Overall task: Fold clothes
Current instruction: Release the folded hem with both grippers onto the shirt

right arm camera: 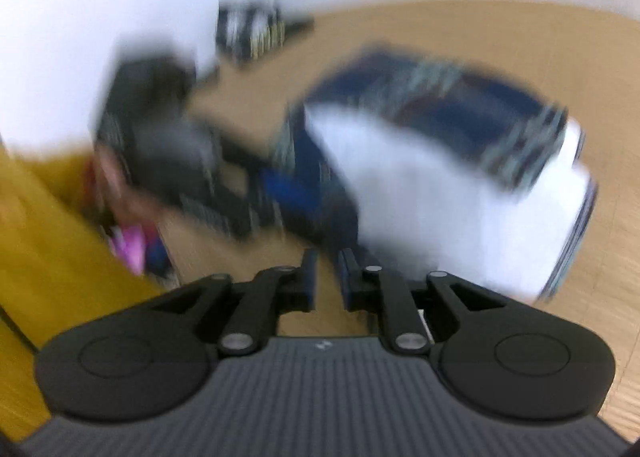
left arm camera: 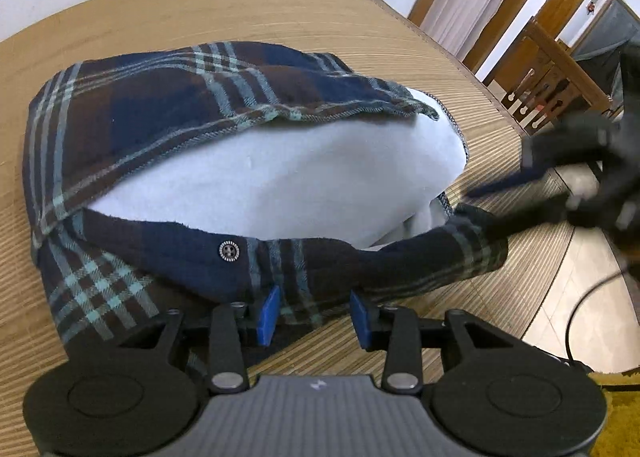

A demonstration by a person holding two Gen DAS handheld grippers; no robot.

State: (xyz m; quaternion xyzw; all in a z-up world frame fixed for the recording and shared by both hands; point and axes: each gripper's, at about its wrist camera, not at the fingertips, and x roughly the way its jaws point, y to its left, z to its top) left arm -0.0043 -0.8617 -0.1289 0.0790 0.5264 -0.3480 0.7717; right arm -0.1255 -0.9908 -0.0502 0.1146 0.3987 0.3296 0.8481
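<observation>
1. Counter point(left arm camera: 280, 5): we record a light wooden surface with a fine ribbed grain. It carries the one garment, our landmark for every entry below.
2. Plaid shirt point(left arm camera: 152, 109): we note dark blue and brown checks with pale teal lines, lying partly folded on the counter. Its white lining point(left arm camera: 280, 177) is exposed in the middle, a plaid flap is folded over the far side, and a plaid band with one round button point(left arm camera: 229, 249) runs along the near side. In the right wrist view the shirt point(right arm camera: 460, 105) is blurred but lies on the counter ahead of the tongs.
3. Left tongs point(left arm camera: 316, 315): at the shirt's near edge. We see the blue pads point(left arm camera: 269, 313) standing apart on either side of the plaid band. The cloth lies between them, and the pads do not press on it.
4. Right tongs point(left arm camera: 516, 199): at the shirt's right end, blurred in the left wrist view, close to the sleeve end. We cannot tell whether they touch it. In their own view the right tongs point(right arm camera: 327, 277) show a narrow gap between the jaws with nothing in it.
5. Beyond the counter, right of the shirt: wooden furniture point(left arm camera: 552, 69).
</observation>
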